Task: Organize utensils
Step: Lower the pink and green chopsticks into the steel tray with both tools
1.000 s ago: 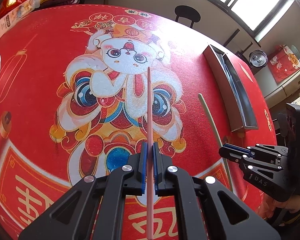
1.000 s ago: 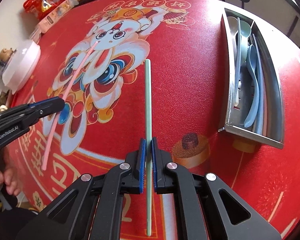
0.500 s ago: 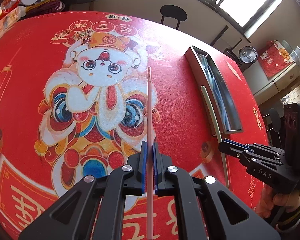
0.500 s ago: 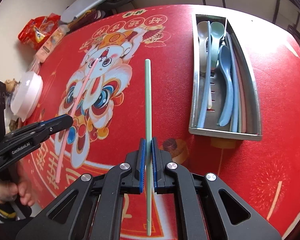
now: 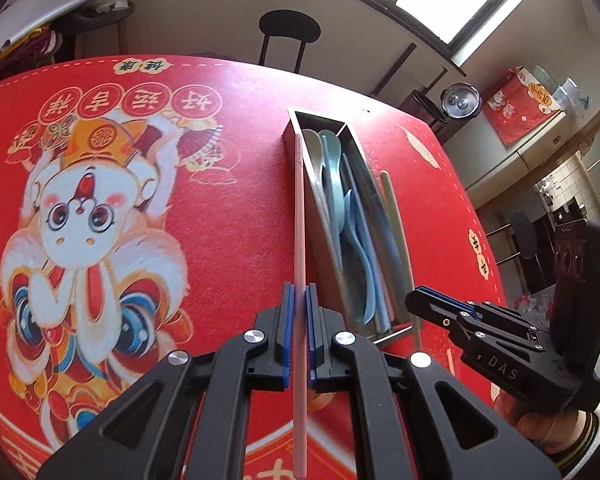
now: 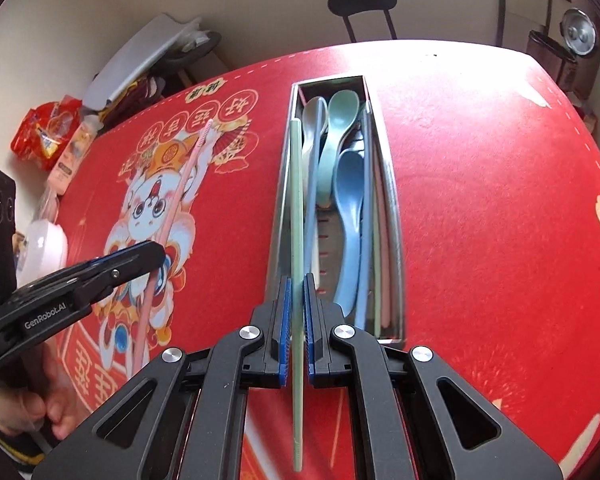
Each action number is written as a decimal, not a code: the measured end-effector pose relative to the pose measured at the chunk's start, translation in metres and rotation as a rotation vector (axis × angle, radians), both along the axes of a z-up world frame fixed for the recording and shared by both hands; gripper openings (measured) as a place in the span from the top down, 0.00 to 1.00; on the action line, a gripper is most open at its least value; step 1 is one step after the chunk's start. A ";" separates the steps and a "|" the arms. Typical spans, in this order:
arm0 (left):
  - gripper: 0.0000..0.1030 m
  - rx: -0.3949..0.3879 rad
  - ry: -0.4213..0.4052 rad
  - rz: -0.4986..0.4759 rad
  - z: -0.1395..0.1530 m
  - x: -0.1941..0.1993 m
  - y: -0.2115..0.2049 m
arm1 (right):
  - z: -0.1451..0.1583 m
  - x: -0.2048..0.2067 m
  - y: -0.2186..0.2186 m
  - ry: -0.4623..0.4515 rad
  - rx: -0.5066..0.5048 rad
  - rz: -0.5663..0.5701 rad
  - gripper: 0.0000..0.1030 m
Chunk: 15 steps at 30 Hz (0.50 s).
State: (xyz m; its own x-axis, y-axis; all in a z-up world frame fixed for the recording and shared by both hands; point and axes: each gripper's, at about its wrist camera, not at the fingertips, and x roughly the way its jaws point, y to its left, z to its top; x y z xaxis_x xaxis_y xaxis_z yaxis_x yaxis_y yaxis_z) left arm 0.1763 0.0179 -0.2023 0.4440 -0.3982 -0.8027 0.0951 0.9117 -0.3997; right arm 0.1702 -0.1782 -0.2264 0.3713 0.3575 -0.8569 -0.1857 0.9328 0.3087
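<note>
Each hand-held gripper, left (image 5: 299, 336) and right (image 6: 297, 328), pinches one chopstick lengthwise, pink chopstick (image 5: 299, 216) and green chopstick (image 6: 296, 200), apparently aligning both with the metal tray (image 6: 392, 200).

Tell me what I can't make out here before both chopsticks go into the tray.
- Tray floor: both views, covered by spoons and chopsticks.
- Pink chopstick near end: left view, cut off by the bottom edge.
- Tray's near end: right view, behind the right claw.
</note>
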 end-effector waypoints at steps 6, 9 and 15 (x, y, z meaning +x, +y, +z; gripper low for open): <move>0.94 -0.057 0.001 0.029 0.003 0.048 -0.033 | 0.011 0.045 -0.015 -0.040 0.000 -0.029 0.94; 0.94 -0.061 -0.003 0.031 0.002 0.066 -0.045 | 0.013 0.063 -0.018 -0.050 -0.003 -0.033 0.94; 0.94 -0.098 0.030 0.052 -0.011 0.090 -0.057 | 0.004 0.084 -0.021 -0.055 -0.009 -0.030 0.94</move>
